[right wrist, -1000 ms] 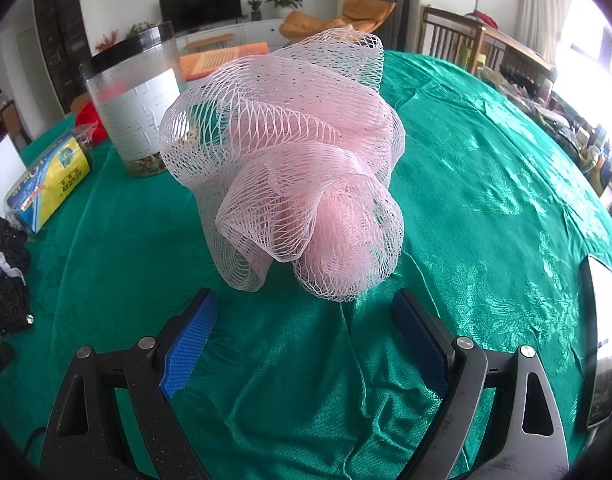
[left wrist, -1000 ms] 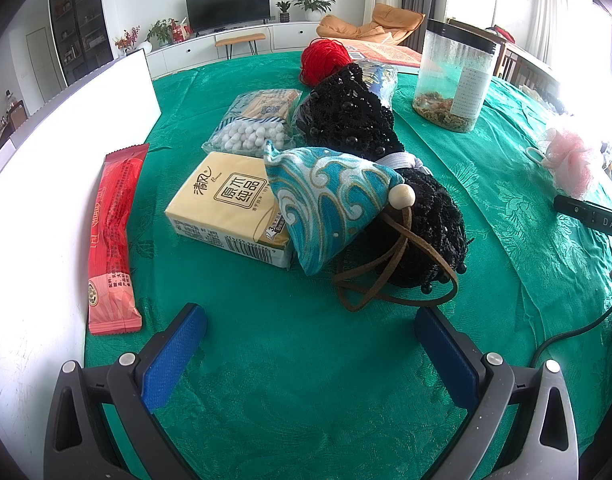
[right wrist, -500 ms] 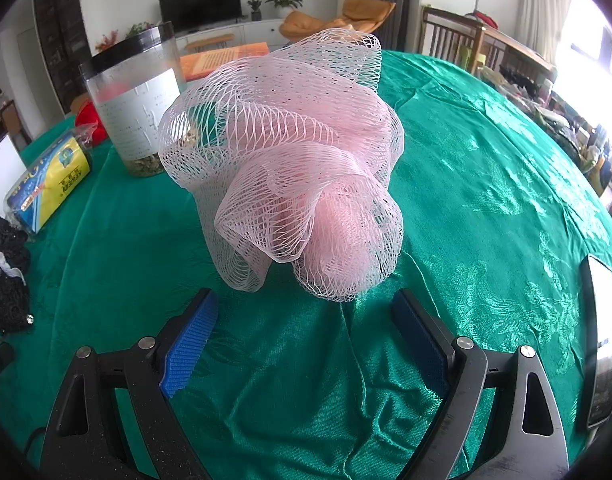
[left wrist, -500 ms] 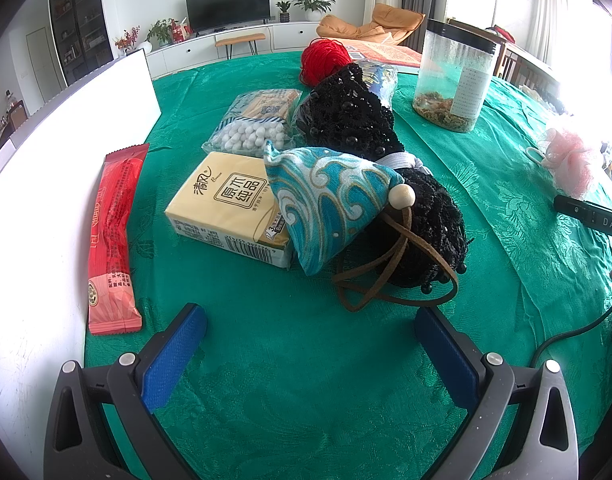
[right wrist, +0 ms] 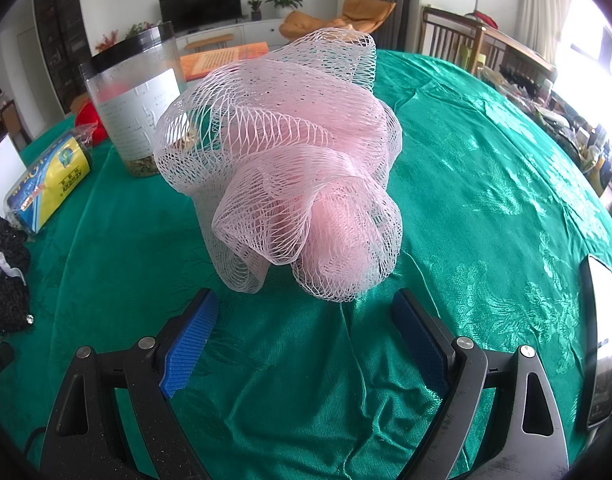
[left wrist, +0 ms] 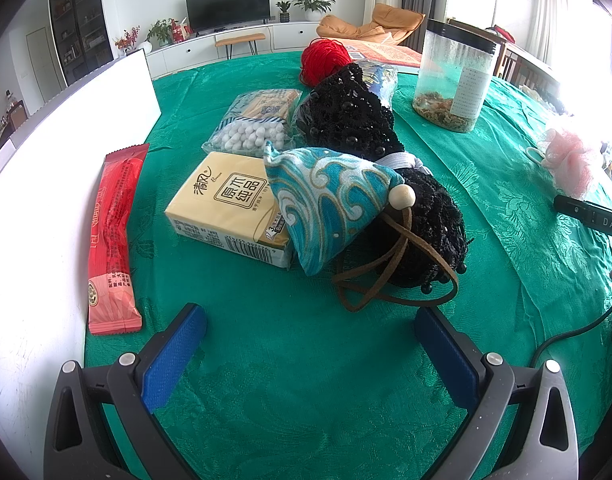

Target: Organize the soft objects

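The right gripper [right wrist: 301, 336] gapes wide, empty, just short of the pink loofah [right wrist: 289, 176] on the table [right wrist: 486, 160]. The left gripper [left wrist: 310, 344] sits wide before the pouch [left wrist: 330, 196]. Loose mesh could snag or slip from a shallow pinch.

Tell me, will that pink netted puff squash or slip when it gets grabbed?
The pink mesh puff is loose, airy netting, so it will probably compress a lot and weigh little. Its open loops should catch rather than slip. The right hand-held gripper is open before it.
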The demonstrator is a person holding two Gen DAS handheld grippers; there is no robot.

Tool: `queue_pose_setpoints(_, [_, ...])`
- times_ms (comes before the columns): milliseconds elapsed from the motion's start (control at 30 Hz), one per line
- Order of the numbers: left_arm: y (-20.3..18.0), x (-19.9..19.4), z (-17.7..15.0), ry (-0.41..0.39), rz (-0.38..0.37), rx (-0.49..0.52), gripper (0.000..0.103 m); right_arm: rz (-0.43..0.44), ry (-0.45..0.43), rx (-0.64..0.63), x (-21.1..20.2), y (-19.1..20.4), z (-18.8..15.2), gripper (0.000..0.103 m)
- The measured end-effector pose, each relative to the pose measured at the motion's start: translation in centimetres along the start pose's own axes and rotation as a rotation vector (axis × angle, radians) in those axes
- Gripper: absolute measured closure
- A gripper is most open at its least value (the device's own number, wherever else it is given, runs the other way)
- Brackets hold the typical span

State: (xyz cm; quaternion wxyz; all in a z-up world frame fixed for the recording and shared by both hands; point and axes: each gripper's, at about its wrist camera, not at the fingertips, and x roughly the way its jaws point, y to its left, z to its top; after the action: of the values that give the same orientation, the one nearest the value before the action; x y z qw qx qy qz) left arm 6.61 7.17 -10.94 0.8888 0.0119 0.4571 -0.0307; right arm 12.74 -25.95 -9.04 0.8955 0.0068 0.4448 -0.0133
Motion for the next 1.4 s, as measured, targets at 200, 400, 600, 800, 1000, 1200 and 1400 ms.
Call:
queue_pose_setpoints(200, [0.0, 0.0, 0.0, 0.000, 0.000, 0.000, 0.000, 0.000, 0.000, 0.000, 0.0, 0.0, 0.0, 0.013])
queue_pose_setpoints(400, [0.4, -0.6, -0.1, 0.063, -0.021, 0.008, 0.000, 0.000, 0.000, 0.000, 0.0, 0.0, 0.0, 0.012])
queue_pose_setpoints(600, [1.7, -5.7, 0.6, 0.056, -0.170, -0.072, 0.000, 0.003, 0.001, -0.001, 0.1, 0.1, 0.0, 0.012])
queue_pose_setpoints(800, [2.4, -10.0, 8.4, -0.035, -0.269, -0.082, 0.000, 0.003, 0.001, 0.000, 0.1, 0.1, 0.0, 0.012])
queue_pose_setpoints(1000, [5.9, -2.7, 17.5, 0.079, -0.182, -0.169, 0.001, 0.003, 0.001, 0.000, 0.0, 0.1, 0.0, 0.012])
queue_pose_setpoints(1200, [8.8, 6.8, 19.6, 0.219, -0.124, -0.308, 0.009, 0.003, 0.001, 0.000, 0.0, 0.1, 0.0, 0.012])
queue_pose_setpoints(1400, [7.2, 11.7, 18.4, 0.269, -0.065, -0.249, 0.009, 0.005, 0.003, -0.003, 0.0, 0.2, 0.0, 0.010])
